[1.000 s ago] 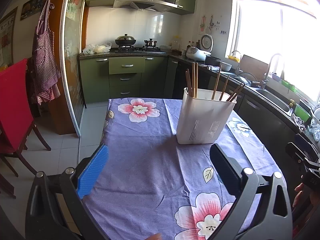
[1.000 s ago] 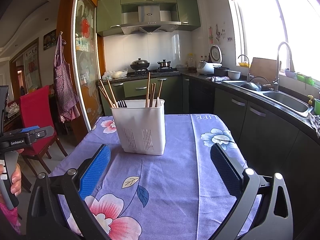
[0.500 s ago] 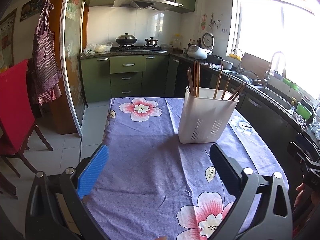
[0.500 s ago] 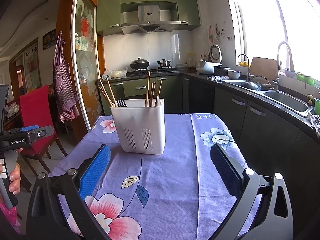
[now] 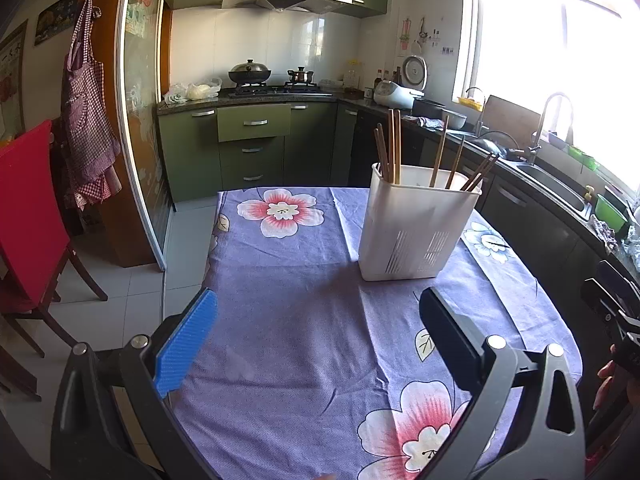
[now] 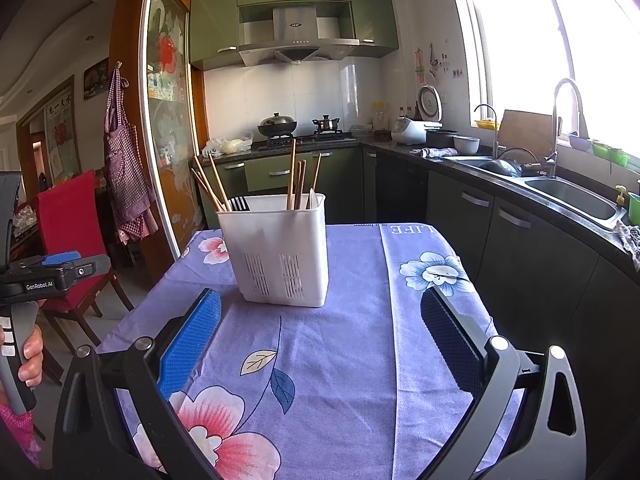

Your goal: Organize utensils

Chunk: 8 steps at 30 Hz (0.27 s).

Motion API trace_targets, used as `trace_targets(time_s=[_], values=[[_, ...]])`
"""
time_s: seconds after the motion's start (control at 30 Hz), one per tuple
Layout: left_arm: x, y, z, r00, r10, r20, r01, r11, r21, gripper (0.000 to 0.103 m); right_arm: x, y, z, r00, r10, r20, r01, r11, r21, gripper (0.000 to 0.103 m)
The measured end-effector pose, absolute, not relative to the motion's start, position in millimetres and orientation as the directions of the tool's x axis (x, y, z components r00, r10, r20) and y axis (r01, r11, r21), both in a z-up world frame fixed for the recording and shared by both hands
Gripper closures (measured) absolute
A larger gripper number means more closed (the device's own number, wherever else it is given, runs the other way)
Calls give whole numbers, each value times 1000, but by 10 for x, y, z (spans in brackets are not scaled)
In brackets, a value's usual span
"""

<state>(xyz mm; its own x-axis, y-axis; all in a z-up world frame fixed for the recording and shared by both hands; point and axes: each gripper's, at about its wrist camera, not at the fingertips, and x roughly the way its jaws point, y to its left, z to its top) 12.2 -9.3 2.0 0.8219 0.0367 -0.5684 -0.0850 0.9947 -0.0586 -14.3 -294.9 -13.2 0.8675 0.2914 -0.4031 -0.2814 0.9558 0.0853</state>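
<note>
Both tools hang low over the worktop [image 5: 304, 320], which is covered in a purple floral tablecloth [image 6: 344, 360]. The left hand-held gripper [image 5: 318, 334] has its jaws spread wide with nothing between them, only cloth showing through the gap. The right hand-held gripper [image 6: 320, 334] is just the same: wide apart and empty. The white utensil holder [image 5: 416, 224] stands upright on the cloth, at about one o'clock from the left tool and at roughly eleven o'clock from the right one, clear of both. Wooden chopsticks [image 5: 394, 146] poke up out of it, some straight, some leaning toward the rim. From the right camera a black fork-like head [image 6: 239, 203] peeks over the holder's near-left corner. At nine o'clock in that view, a hand [image 6: 30, 356] grips the other tool's handle.
</note>
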Motion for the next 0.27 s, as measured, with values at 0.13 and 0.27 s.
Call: trace_targets(time_s=[0.13,0.27], values=[[200,-61,-36,809,32,-587,-88,994,-67,7,-94,-2946,-174,861,292,-415,-280,956,91,5],[350,-22,-161,790,32,-612,-86,995,-59,7,-30,-2940,-210,857,287,-428,-276,957,88,5]])
